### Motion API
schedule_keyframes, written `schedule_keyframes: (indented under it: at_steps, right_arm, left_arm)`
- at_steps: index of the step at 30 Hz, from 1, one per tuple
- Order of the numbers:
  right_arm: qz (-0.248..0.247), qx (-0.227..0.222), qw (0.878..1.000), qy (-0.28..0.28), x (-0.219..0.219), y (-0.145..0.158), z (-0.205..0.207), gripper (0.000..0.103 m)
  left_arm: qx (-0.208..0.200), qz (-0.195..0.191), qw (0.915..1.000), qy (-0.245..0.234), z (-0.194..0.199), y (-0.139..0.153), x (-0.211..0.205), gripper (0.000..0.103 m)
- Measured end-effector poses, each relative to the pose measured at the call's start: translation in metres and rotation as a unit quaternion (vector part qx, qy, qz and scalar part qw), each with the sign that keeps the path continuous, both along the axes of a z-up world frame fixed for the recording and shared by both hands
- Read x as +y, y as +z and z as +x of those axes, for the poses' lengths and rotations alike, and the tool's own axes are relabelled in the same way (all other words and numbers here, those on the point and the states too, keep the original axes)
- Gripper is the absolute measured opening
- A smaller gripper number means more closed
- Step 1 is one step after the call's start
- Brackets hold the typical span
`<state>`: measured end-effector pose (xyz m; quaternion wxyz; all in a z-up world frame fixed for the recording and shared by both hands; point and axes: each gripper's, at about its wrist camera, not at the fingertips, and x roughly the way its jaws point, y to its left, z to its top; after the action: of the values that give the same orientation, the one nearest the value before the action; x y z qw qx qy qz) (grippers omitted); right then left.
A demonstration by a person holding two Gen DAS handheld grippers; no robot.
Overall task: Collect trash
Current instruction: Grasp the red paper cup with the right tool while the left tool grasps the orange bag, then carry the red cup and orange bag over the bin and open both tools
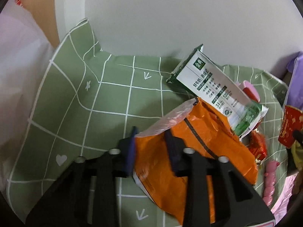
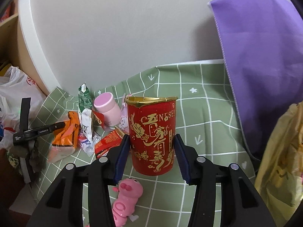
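An orange snack bag [image 1: 189, 160] with a clear plastic flap lies crumpled on the green checked cloth [image 1: 106, 98]. My left gripper [image 1: 151, 148] has its blue pads [image 1: 130, 149] pinching the bag's near end. The right wrist view shows the same bag [image 2: 66, 136] at the left gripper's tip [image 2: 61, 125]. A red paper cup [image 2: 153, 132] with gold lettering and a gold rim stands upright between the pads [image 2: 121, 155] of my right gripper [image 2: 151, 139], which press on both its sides. The cup [image 1: 289, 126] also shows at the right edge of the left wrist view.
A torn green-and-white milk carton [image 1: 217, 94] leans behind the orange bag. Beside it are a pink jar [image 2: 107, 107] and red wrappers [image 2: 108, 143]. A pink toy caterpillar [image 2: 126, 194] lies under the cup. Purple cloth [image 2: 261, 56] and a yellow bag [image 2: 280, 160] stand right; a white plastic bag [image 2: 13, 94] left.
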<state>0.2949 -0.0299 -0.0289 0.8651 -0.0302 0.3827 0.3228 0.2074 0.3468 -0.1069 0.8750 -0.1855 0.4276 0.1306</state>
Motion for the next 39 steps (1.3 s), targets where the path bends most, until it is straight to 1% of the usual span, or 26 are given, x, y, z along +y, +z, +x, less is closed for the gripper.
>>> schedule_keyframes:
  at_steps: [1,3,6,11,14,17,20,21,22,23,24,25,26,30,33,34,35,37,39]
  right_arm:
    - [0.001,-0.004,1.0,-0.001,-0.002,0.003,-0.001,0.045]
    - [0.003,-0.014,1.0,-0.004,-0.008,0.009,-0.005,0.045]
    - [0.006,-0.026,1.0,-0.01,-0.017,0.018,-0.008,0.045]
    - [0.018,-0.043,0.999,-0.028,-0.038,0.032,-0.016,0.045]
    - [0.024,-0.06,0.997,-0.042,-0.052,0.044,-0.022,0.045]
    - [0.028,-0.08,0.995,-0.06,-0.07,0.059,-0.029,0.045]
    - [0.026,-0.111,0.989,-0.09,-0.097,0.079,-0.038,0.045]
    - [0.026,-0.12,0.987,-0.1,-0.107,0.084,-0.042,0.045]
    - [0.025,-0.127,0.985,-0.11,-0.117,0.089,-0.043,0.045]
    - [0.025,-0.134,0.983,-0.122,-0.128,0.094,-0.046,0.045]
    - [0.025,-0.143,0.98,-0.139,-0.143,0.101,-0.049,0.045]
    - [0.025,-0.149,0.977,-0.153,-0.154,0.106,-0.052,0.045]
    - [0.024,-0.156,0.972,-0.172,-0.169,0.111,-0.055,0.045]
    - [0.019,-0.171,0.957,-0.234,-0.22,0.123,-0.068,0.045]
    - [0.015,-0.18,0.943,-0.278,-0.257,0.13,-0.082,0.045]
    - [0.016,-0.181,0.939,-0.291,-0.268,0.132,-0.086,0.045]
    - [0.017,-0.183,0.935,-0.303,-0.278,0.134,-0.09,0.045]
    - [0.02,-0.185,0.927,-0.327,-0.298,0.137,-0.098,0.045]
    - [0.021,-0.185,0.921,-0.343,-0.312,0.139,-0.102,0.045]
  left_arm:
    - [-0.006,-0.003,1.0,0.0,-0.002,0.004,-0.001,0.016]
    - [-0.021,0.002,0.9998,-0.001,-0.008,0.016,-0.005,0.01]
    - [-0.056,0.011,0.9983,-0.007,-0.018,0.042,-0.014,0.009]
    - [-0.104,0.024,0.994,-0.02,-0.017,0.083,-0.03,0.008]
    - [-0.142,0.041,0.9881,-0.044,-0.009,0.117,-0.05,0.008]
    - [-0.184,0.043,0.9787,-0.08,0.004,0.152,-0.074,0.008]
    - [-0.226,0.034,0.9646,-0.132,0.022,0.187,-0.109,0.008]
    - [-0.244,0.028,0.9562,-0.16,0.031,0.201,-0.128,0.008]
    - [-0.253,0.024,0.9511,-0.176,0.037,0.208,-0.14,0.008]
    - [-0.265,0.019,0.9427,-0.202,0.045,0.218,-0.16,0.008]
    - [-0.271,0.016,0.9375,-0.217,0.05,0.223,-0.173,0.008]
    - [-0.279,0.013,0.9297,-0.24,0.057,0.231,-0.192,0.008]
    - [-0.284,0.011,0.9244,-0.255,0.062,0.234,-0.206,0.008]
    - [-0.297,-0.013,0.8965,-0.329,0.081,0.247,-0.272,0.008]
    - [-0.307,-0.021,0.8781,-0.366,0.09,0.253,-0.314,0.008]
    - [-0.311,-0.02,0.8727,-0.376,0.093,0.254,-0.329,0.008]
    - [-0.315,-0.016,0.8694,-0.381,0.096,0.255,-0.339,0.008]
    - [-0.325,-0.005,0.86,-0.394,0.1,0.256,-0.363,0.008]
    - [-0.329,0.005,0.8524,-0.406,0.103,0.253,-0.384,0.008]
